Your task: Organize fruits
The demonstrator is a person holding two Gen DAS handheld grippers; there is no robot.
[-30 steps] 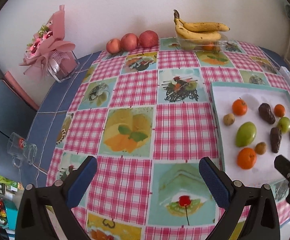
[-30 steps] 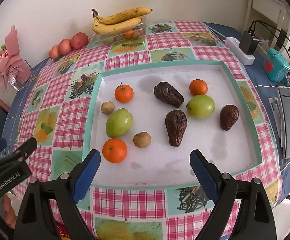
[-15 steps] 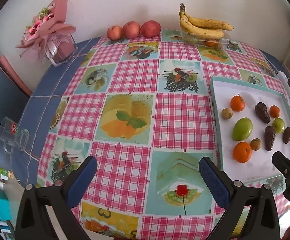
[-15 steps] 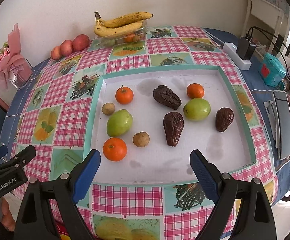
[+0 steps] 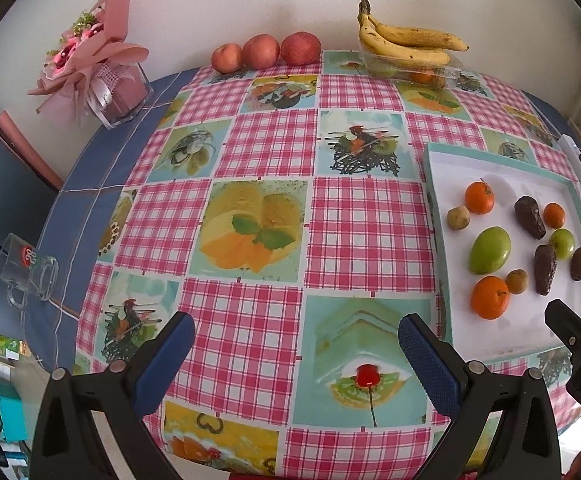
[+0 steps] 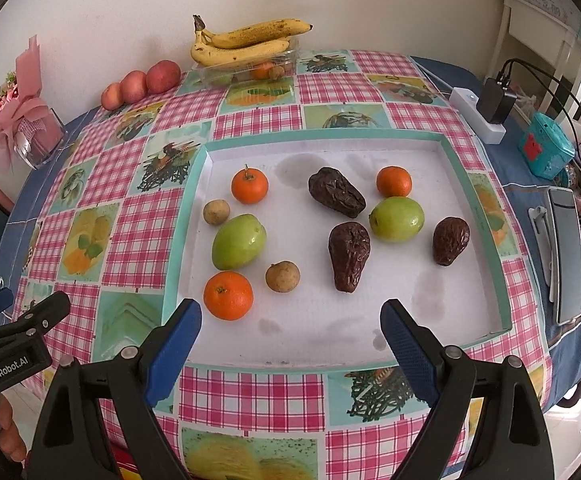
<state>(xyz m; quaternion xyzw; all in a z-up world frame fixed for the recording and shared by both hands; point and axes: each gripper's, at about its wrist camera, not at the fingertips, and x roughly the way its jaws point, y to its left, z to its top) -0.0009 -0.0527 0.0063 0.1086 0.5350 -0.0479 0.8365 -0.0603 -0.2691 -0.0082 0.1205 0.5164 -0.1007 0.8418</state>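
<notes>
A white tray with a teal rim (image 6: 502, 276) (image 5: 430, 184) holds loose fruit: three oranges, the nearest (image 6: 228, 295) at the front left, two green fruits (image 6: 239, 241) (image 6: 396, 219), three dark wrinkled avocados (image 6: 349, 255), and two small brown fruits (image 6: 282, 276). My right gripper (image 6: 290, 336) is open and empty above the tray's front edge. My left gripper (image 5: 296, 346) is open and empty over the checked tablecloth, left of the tray.
Bananas (image 6: 246, 42) lie on a clear box at the back, three apples (image 5: 266, 52) beside them. A pink bouquet in a glass vase (image 5: 102, 68) and a glass mug (image 5: 26, 276) stand at the left. A power strip (image 6: 478, 120), teal box and remote lie at the right.
Both grippers have drawn back and risen a little, so more of the table shows. No fruit has moved. Both stay open.
</notes>
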